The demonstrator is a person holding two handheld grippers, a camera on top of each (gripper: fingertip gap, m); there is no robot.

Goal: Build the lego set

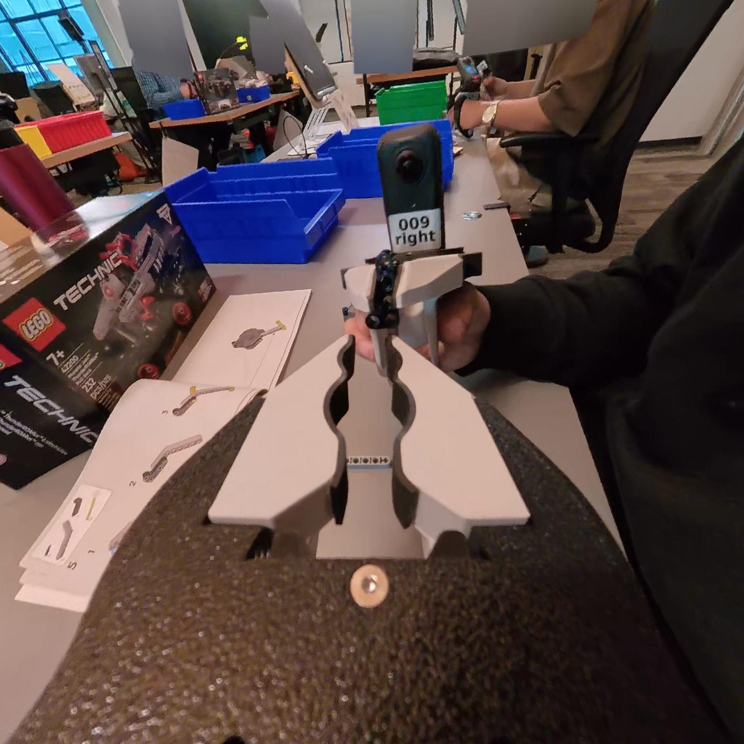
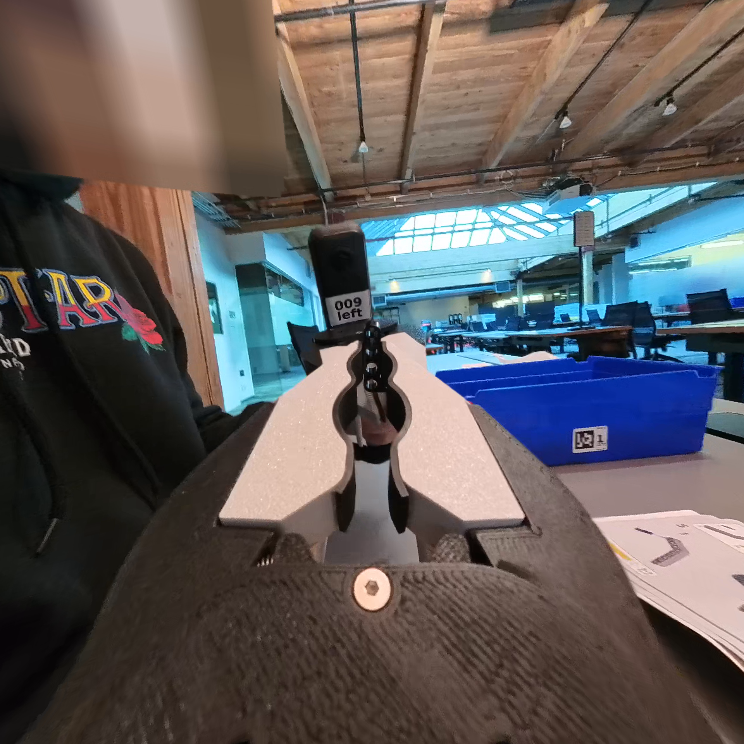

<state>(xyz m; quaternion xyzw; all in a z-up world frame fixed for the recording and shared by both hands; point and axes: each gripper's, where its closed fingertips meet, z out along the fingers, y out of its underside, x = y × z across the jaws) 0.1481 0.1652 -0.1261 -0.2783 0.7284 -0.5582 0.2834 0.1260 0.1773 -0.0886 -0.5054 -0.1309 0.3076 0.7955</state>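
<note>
Grey plastic fingers [image 1: 322,422] of the left gripper [image 1: 369,350] are held apart, with nothing between them. A black perforated lego beam [image 2: 372,364] is clamped between the fingers of the right gripper [image 2: 372,354], raised above the grey counter [image 1: 249,277] just ahead of the left gripper. An open white instruction booklet [image 1: 161,422] and a dark printed lego box [image 1: 92,322] are laid on the counter, beside blue plastic bins [image 1: 257,217].

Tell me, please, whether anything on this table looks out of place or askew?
Nothing looks damaged or spilled. The only oddity is a small light-grey holed beam lying loose on the grey table, framed between the open left hand-held gripper fingers, away from the blue plastic bins.
</note>
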